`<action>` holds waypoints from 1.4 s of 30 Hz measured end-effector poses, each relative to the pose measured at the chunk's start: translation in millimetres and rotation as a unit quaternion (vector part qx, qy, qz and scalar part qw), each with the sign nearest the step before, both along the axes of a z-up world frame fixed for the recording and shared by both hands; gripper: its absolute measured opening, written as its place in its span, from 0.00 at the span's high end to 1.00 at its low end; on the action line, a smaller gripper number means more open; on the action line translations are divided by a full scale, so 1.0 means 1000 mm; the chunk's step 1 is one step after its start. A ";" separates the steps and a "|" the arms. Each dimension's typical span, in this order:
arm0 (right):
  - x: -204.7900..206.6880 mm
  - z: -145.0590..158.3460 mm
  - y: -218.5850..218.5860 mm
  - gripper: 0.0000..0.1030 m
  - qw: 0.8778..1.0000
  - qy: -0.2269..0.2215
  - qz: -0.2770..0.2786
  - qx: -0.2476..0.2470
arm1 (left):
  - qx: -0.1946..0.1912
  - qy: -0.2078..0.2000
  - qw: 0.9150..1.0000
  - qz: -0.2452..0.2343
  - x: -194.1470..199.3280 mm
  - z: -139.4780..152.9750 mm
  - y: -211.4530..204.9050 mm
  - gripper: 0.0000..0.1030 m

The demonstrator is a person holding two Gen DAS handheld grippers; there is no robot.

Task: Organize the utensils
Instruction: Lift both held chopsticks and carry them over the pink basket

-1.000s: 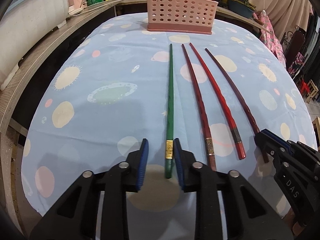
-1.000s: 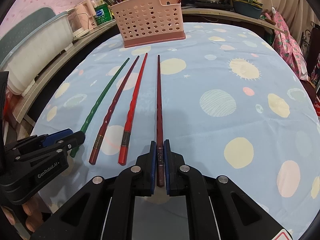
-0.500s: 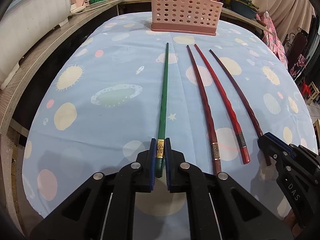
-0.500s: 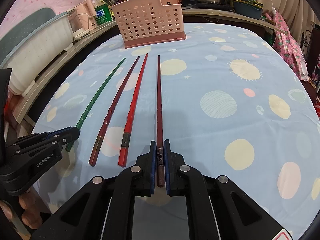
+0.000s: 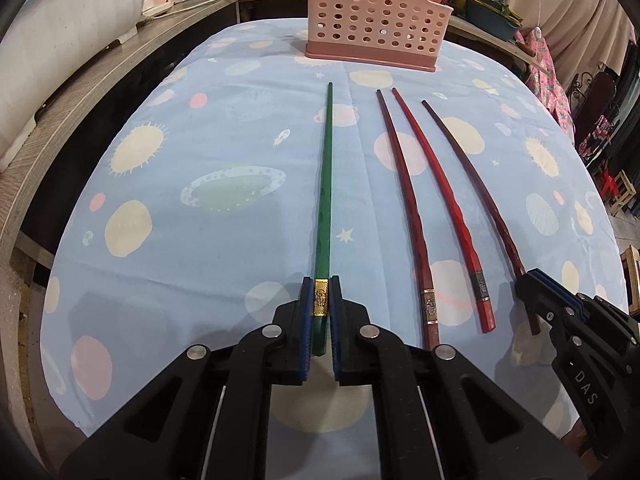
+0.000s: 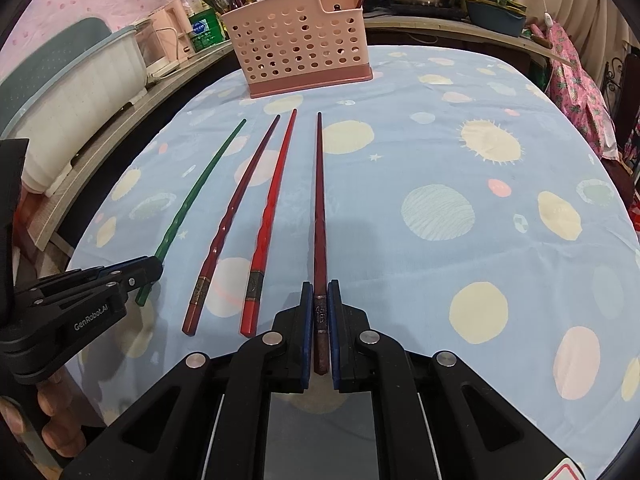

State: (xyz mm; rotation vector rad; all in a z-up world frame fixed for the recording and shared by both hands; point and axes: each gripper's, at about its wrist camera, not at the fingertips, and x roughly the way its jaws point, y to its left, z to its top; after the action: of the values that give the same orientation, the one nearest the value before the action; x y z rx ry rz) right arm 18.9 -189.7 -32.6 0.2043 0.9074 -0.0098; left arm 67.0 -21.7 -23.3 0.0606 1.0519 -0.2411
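My left gripper [image 5: 320,316] just clamped its jaws on the green chopstick [image 5: 325,184], frame centre on the counter; right gripper [image 6: 320,320] grips the maroon chopstick [image 6: 319,208]; both ready for the pink basket [image 5: 376,16] at top

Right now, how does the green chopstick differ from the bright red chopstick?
The green chopstick is clamped between the left tongs; the bright red chopstick lies free on the tablecloth. The green one is leftmost of the four; the bright red one is third from the left. Green has a gold band, red a dark one. Both point toward the pink basket.
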 end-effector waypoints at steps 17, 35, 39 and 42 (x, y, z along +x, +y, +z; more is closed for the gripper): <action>0.012 0.043 -0.024 0.93 0.998 -0.046 -0.025 0.028 | -0.025 -0.014 1.000 0.010 0.021 0.036 0.002 0.93; 0.063 0.148 -0.051 0.93 0.986 -0.156 -0.035 0.036 | -0.052 -0.112 0.992 0.010 0.077 0.142 -0.004 0.93; 0.077 0.170 -0.053 0.93 0.983 -0.180 -0.033 0.034 | -0.058 -0.131 0.990 0.006 0.093 0.167 -0.012 0.93; 0.086 0.184 -0.057 0.93 0.980 -0.195 -0.036 0.035 | -0.065 -0.137 0.988 0.007 0.107 0.183 -0.015 0.93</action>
State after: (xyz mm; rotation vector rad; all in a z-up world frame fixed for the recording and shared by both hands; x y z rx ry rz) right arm 104.5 -247.1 151.1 0.2930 0.5096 -0.0050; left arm 174.0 -36.6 159.7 -0.0309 0.7601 -0.2801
